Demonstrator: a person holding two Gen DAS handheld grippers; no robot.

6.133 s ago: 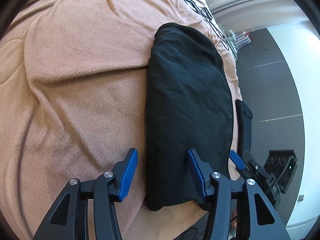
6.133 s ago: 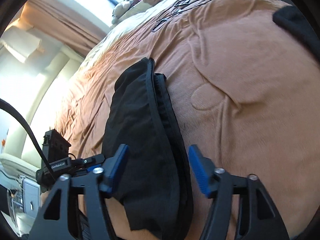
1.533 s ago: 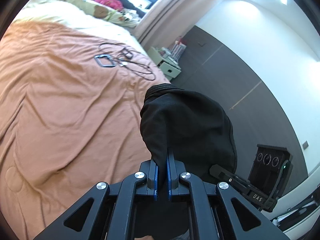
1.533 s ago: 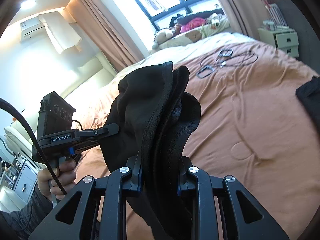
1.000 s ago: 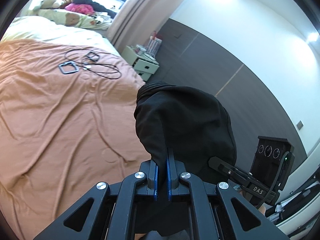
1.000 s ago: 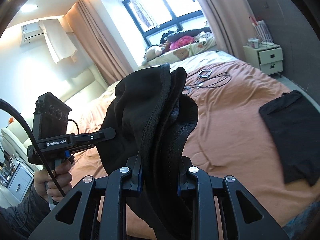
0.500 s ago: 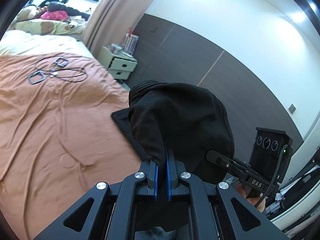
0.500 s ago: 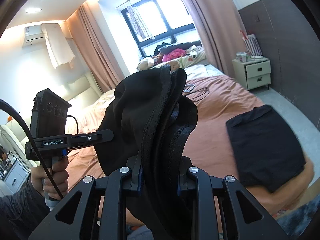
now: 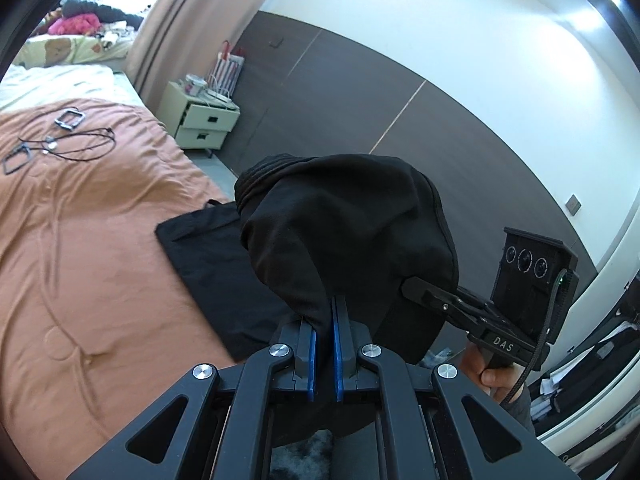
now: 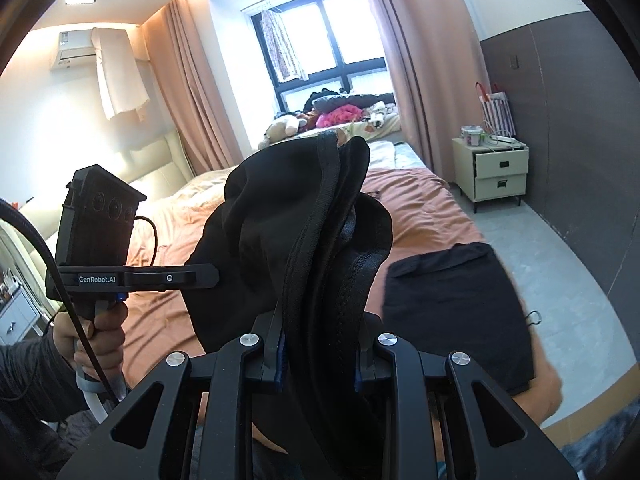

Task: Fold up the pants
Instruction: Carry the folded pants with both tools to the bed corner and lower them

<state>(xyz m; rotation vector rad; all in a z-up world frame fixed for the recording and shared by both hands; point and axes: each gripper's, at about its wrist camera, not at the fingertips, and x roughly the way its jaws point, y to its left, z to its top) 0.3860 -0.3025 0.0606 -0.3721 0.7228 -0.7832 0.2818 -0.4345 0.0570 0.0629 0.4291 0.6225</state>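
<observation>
While the bed (image 9: 80, 240) under its orange blanket fills the left of the left wrist view, a black garment (image 10: 456, 312) lies flat on the corner nearest the bedside cabinet (image 9: 202, 120). The folded pants (image 9: 344, 232) are not on the blanket at all: they hang in the air as a dark bundle between the two tools, above the bed's edge and partly in front of that flat garment. The left gripper (image 9: 323, 354) is pinched almost fully together on a thin edge of the cloth, and the right gripper (image 10: 318, 364) is clamped on a thicker wad of layers with a seam running up through it, its jaws held narrowly apart by the fabric. A hand (image 10: 98, 332) grips the left tool's handle in the right wrist view. Thin cords (image 9: 60, 144) lie far up the blanket. From here the likely trouble is the fold coming undone: the thin pinch on the left could let layers slip, and loose cloth sagging between the tools could land creased or crooked. Setting the bundle down too close to the bed's edge could let it slide off.
</observation>
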